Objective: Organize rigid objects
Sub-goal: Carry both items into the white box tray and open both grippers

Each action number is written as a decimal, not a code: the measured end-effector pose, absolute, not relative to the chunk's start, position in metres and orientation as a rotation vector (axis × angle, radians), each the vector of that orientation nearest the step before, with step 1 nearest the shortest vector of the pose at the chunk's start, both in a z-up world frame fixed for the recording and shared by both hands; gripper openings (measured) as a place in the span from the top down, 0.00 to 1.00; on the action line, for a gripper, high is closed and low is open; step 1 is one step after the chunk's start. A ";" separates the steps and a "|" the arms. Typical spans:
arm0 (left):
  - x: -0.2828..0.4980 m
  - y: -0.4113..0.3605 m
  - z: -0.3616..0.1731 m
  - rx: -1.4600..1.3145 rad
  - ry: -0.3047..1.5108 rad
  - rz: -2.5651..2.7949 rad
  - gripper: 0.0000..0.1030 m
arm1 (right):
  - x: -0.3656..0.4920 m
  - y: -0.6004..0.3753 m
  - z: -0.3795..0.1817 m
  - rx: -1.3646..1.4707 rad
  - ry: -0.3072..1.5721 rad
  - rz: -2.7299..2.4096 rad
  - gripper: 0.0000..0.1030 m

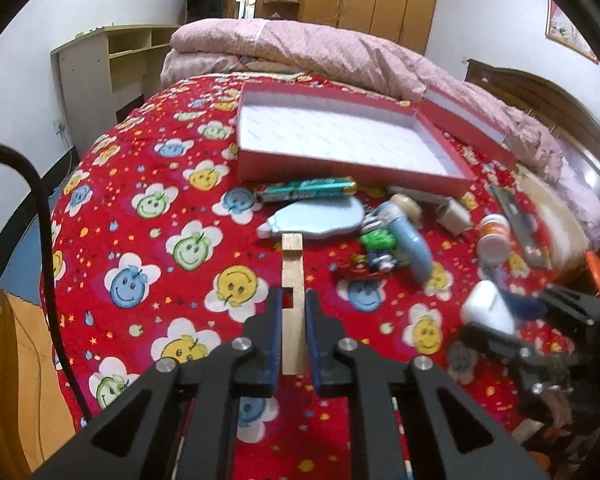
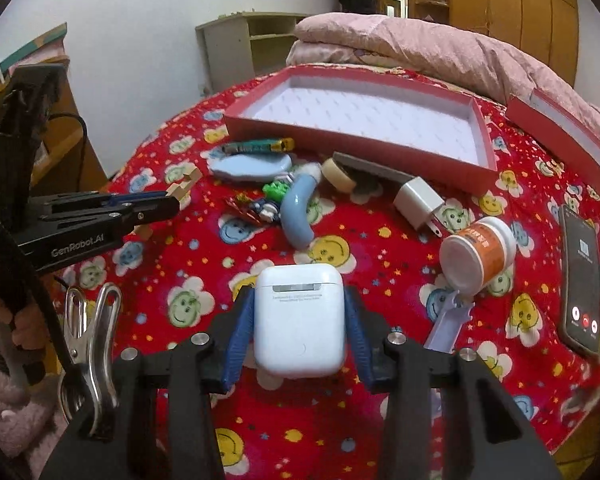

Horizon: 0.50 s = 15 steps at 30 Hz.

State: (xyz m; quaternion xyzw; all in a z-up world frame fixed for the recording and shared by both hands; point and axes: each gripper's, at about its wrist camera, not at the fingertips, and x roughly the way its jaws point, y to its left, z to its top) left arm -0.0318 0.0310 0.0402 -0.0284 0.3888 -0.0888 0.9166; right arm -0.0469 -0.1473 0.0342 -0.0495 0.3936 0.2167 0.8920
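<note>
My left gripper (image 1: 293, 296) is shut on a long notched wooden piece (image 1: 292, 272) that sticks out forward over the red smiley-print bedspread; the side of this piece (image 2: 184, 184) shows in the right wrist view. My right gripper (image 2: 299, 294) holds a white earbud case (image 2: 300, 320), with a blue pad against each side. The same case (image 1: 486, 306) appears blurred at the right of the left wrist view. An open red box (image 2: 340, 136) with a white inside lies further back on the bed, with nothing in it.
Between grippers and box lie a green tube (image 1: 308, 190), a pale blue oval (image 1: 320, 220), a small toy figure (image 2: 274, 196), a curved blue piece (image 2: 296, 216), a white charger (image 2: 418, 202), an orange bottle (image 2: 480, 256) and a phone (image 2: 582, 280). The red lid (image 2: 564, 140) sits at right, a metal clip (image 2: 88, 340) at left.
</note>
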 end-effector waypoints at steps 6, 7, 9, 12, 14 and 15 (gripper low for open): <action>-0.035 0.024 0.058 -0.045 0.763 -0.192 0.89 | -0.046 -0.152 0.041 -0.063 0.805 0.449 0.57; -0.034 0.023 0.059 -0.044 0.761 -0.192 0.89 | -0.046 -0.154 0.042 -0.050 0.803 0.455 0.57; -0.033 0.021 0.062 -0.044 0.759 -0.193 0.89 | -0.045 -0.156 0.045 -0.024 0.799 0.466 0.57; -0.029 0.019 0.065 -0.045 0.758 -0.198 0.89 | -0.043 -0.160 0.049 -0.014 0.792 0.456 0.57; -0.028 0.017 0.067 -0.048 0.757 -0.204 0.89 | -0.041 -0.163 0.051 -0.016 0.792 0.448 0.57; -0.027 0.016 0.067 -0.046 0.757 -0.205 0.89 | -0.039 -0.164 0.051 -0.015 0.794 0.443 0.57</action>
